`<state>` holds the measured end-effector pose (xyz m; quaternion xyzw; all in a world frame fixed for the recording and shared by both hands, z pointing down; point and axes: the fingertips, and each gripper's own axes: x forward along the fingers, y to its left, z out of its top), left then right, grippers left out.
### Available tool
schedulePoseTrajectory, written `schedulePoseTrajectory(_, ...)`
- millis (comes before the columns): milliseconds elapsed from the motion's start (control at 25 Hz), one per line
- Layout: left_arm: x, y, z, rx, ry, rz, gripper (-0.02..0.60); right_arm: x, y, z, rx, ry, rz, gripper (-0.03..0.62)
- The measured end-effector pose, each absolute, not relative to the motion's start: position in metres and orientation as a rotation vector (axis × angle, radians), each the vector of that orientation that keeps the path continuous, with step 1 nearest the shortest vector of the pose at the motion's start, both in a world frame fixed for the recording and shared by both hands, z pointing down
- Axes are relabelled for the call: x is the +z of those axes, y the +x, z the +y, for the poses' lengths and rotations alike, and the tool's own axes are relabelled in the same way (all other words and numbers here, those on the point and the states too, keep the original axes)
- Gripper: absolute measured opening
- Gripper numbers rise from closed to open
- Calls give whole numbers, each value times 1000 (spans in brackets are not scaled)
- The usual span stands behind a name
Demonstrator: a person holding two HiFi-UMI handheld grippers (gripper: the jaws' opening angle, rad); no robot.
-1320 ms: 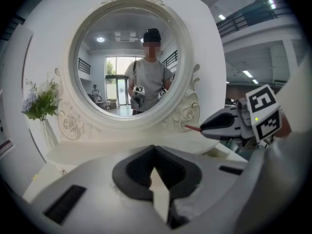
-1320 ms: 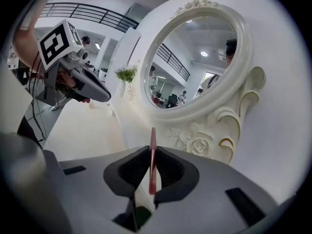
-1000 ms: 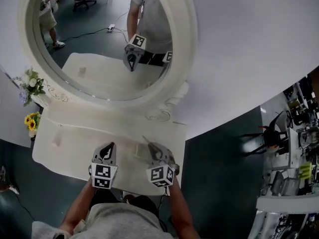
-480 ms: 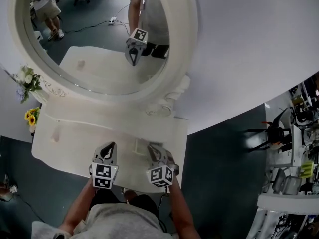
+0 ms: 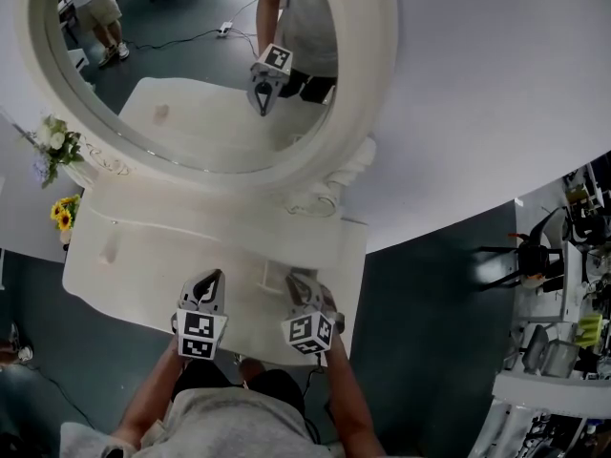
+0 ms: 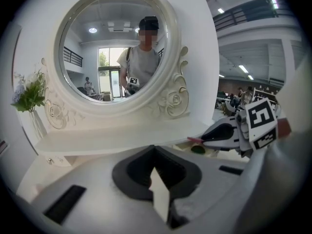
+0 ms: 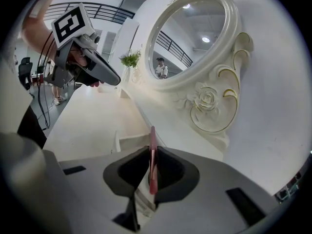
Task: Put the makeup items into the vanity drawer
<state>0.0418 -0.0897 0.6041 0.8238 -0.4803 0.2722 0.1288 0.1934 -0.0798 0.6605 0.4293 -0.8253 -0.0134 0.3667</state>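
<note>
Now the right tool pinches a pink makeup stick just short of the open drawer; next, lower and release.

Vanity top — mirror at rear, flowers at its left; left gripper beside right gripper over front edge — makeup stick in the latter.

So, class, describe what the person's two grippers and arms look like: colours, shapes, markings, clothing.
The left gripper and right gripper match: grey bodies tapering to pointed jaws with black recesses. Each carries a white cube printed with black square markers. The person wears a grey short-sleeved T-shirt.
</note>
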Motion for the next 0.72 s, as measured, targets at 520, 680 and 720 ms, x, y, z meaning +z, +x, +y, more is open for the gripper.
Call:
schedulePoseTrajectory(520,596,49,-90,779,2423,-1392,0,651,193,-76,46,1138,-2164,184)
schedulePoseTrajectory(680,587,50,-91,762,2442,-1404,0,630,198,-81,46,1216,-2183,184)
schedulePoseTrajectory(720,583,51,-92,756,2448,-1408,0,623,199,-82,49,1244,-2193,184)
